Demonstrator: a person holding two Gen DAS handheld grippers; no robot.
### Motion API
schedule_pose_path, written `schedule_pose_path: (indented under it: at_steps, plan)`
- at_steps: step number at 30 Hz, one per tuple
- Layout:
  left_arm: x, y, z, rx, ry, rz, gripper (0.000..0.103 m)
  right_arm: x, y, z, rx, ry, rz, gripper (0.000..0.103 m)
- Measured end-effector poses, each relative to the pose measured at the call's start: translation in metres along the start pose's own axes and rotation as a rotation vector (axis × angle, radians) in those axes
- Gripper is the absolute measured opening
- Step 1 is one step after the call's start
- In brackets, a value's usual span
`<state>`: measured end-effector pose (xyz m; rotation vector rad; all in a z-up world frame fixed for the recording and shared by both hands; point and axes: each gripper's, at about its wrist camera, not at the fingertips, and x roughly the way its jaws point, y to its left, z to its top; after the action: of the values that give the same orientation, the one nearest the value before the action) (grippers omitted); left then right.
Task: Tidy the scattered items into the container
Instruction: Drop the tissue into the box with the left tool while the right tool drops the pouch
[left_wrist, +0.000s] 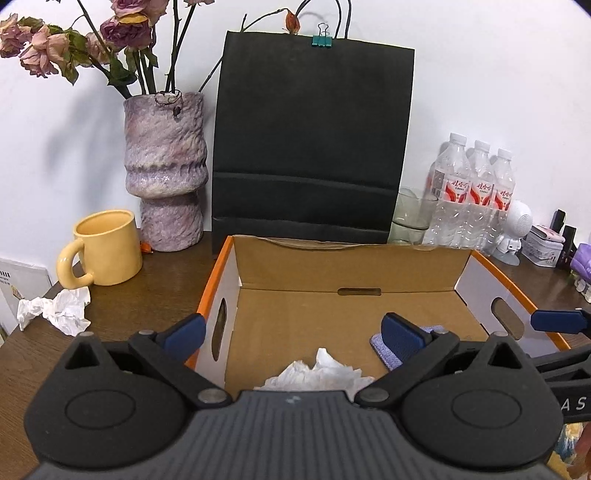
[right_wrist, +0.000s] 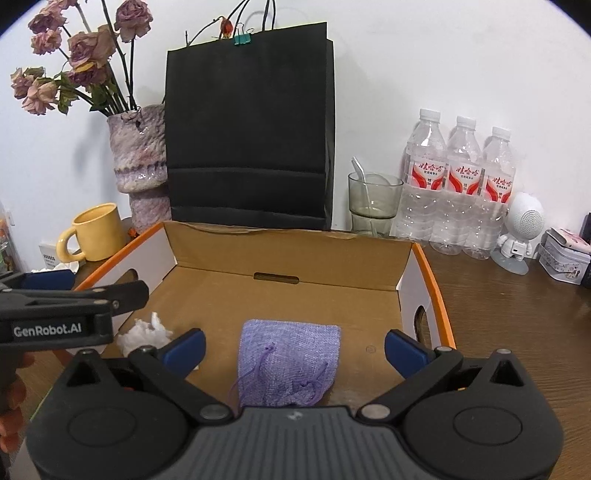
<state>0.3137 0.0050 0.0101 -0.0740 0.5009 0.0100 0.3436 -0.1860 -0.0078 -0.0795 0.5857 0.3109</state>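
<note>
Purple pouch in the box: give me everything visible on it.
The purple pouch is a small knitted or mesh-fabric bag, lilac, roughly rectangular, with loose purple drawstrings trailing over its front. It lies flat on the cardboard box floor, near the front, between the open jaws of the right gripper, which do not touch it. A crumpled tissue lies apart, to its left.

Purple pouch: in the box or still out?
In. The purple pouch lies flat on the box floor, between the open right gripper fingers, untouched by either.

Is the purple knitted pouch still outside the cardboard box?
No, the purple pouch lies on the floor of the cardboard box.
</note>
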Motion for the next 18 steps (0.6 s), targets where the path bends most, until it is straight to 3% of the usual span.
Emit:
schedule_pose_path:
  at_steps: [11,18]
  plan:
    - [-0.010,-0.001,0.001,0.002,-0.018,-0.007,0.103,-0.007,0.000,0.001,-0.005,-0.009,0.007,0.103]
    - [-0.033,0.001,-0.002,-0.004,-0.047,0.000,0.103,-0.032,-0.001,0.000,0.001,-0.046,0.012,0.103]
